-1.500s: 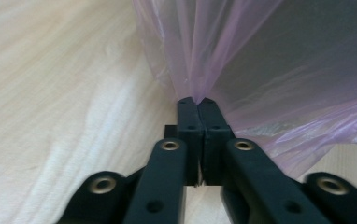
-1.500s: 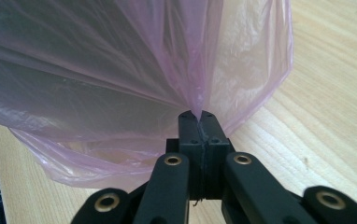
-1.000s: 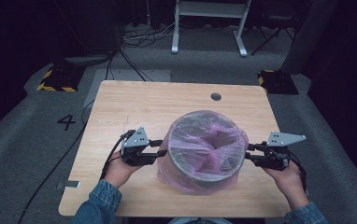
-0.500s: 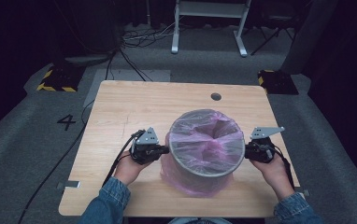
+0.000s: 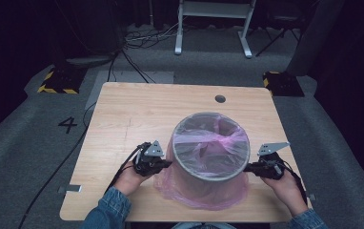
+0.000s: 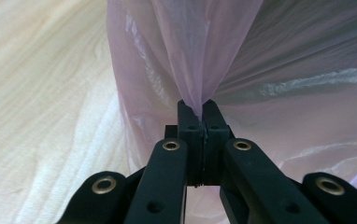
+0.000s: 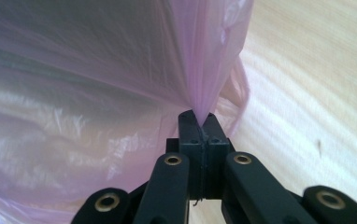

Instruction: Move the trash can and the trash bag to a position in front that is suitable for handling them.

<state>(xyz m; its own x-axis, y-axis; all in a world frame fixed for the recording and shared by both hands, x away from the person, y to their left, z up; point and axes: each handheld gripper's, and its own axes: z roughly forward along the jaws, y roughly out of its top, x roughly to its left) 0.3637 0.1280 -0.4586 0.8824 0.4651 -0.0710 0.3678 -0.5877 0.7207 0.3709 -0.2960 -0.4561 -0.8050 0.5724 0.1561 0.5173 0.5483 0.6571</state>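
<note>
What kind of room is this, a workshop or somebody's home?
Probably a recording lab: a lone light wooden table on grey carpet marked with a black number 4, loose black cables, and yellow-black striped floor blocks.

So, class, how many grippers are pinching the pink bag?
2: the left gripper pinches the pink bag on the bin's left side, the right gripper on its right.

A round bin (image 5: 211, 164) with a pink bag (image 5: 204, 191) stands on the tabletop (image 5: 137, 114). The left hand-held gripper (image 5: 166, 163) and right hand-held gripper (image 5: 247, 168) pinch the bag's sides.
</note>
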